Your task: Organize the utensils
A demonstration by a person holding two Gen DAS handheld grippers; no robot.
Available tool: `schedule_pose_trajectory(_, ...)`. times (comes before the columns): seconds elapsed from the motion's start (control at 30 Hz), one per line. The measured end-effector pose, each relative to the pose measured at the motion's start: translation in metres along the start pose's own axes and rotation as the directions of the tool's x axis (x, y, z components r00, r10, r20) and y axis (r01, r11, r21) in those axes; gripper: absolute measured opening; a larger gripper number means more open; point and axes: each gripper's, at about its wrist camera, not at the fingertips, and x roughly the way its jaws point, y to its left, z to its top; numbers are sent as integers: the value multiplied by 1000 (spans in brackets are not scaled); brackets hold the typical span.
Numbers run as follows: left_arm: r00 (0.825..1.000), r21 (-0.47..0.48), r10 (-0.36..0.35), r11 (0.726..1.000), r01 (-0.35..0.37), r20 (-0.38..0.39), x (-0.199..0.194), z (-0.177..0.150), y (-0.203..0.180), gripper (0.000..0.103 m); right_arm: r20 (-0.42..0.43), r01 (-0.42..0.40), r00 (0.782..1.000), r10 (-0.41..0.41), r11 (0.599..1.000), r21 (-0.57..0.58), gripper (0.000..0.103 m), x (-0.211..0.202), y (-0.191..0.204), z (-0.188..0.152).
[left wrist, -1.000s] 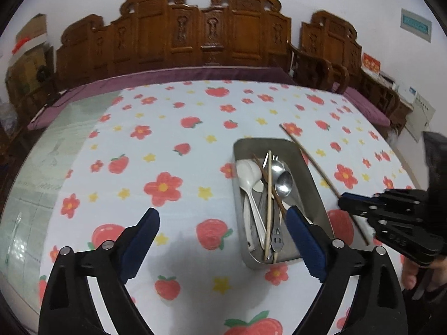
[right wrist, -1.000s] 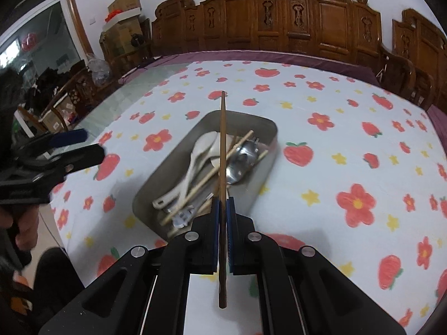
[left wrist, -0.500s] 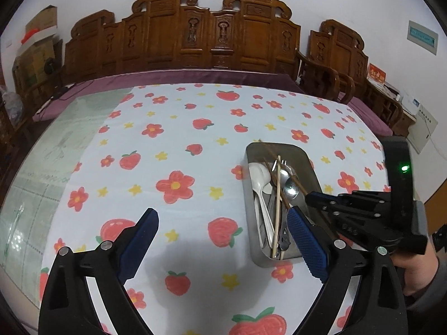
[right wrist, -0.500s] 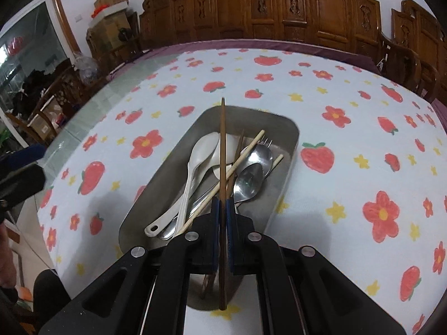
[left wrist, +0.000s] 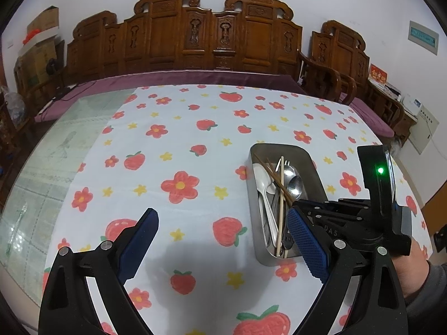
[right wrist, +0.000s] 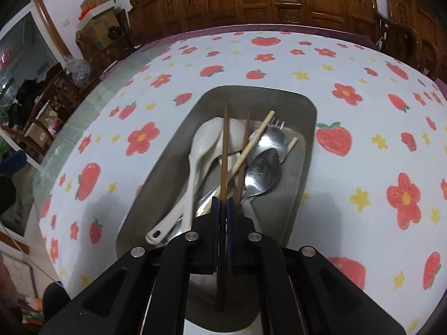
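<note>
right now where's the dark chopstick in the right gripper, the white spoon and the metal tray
dark chopstick (right wrist: 224, 150), right wrist view, mid shaft
white spoon (right wrist: 208, 136), right wrist view, bowl
metal tray (left wrist: 314, 164), left wrist view, right wall

A rectangular steel tray (right wrist: 306, 167) holds white ceramic spoons (right wrist: 195, 162), steel spoons (right wrist: 262, 170), a fork, pale bamboo chopsticks (right wrist: 251, 145) and dark wooden chopsticks (right wrist: 224, 150), loosely crossed.

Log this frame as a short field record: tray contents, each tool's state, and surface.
surface: strawberry-and-flower tablecloth
container: metal tray
tray contents: white spoons, metal spoons, fork, light chopsticks, dark chopstick
right tool: shut on brown chopstick, over the tray
left tool: open, holding nothing
</note>
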Motion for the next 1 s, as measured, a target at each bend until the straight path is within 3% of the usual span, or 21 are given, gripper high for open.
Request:
schedule_pose_trajectory(0.37, 1000, 7, 10, 1000, -10, 1, -5, 0, -1, 89, 40, -21, 999, 25, 996, -83, 10, -15, 13, -4)
schedule_pose_trajectory(0.53, 999, 12, 35, 999, -36, 17, -12, 0, -8, 89, 97, 7, 995, 4, 994, -109, 13, -43, 11, -8)
schedule_pose_trajectory(0.67, 1000, 9, 15, 1000, -15, 22, -20, -2, -19, 89, 149, 29, 989, -12, 993, -114, 15, -74, 5, -16)
schedule_pose_trajectory(0.87, 999, 33, 4, 999, -5, 36, -35, -6, -42, 89, 220, 62, 975, -39, 993, -102, 25, -122, -4, -35)
schedule_pose_trajectory(1.0, 999, 51, 8, 999, -10, 44, -46, -12, -58, 89, 270, 106, 959, -87, 993, -60, 45, -152, -14, -50)
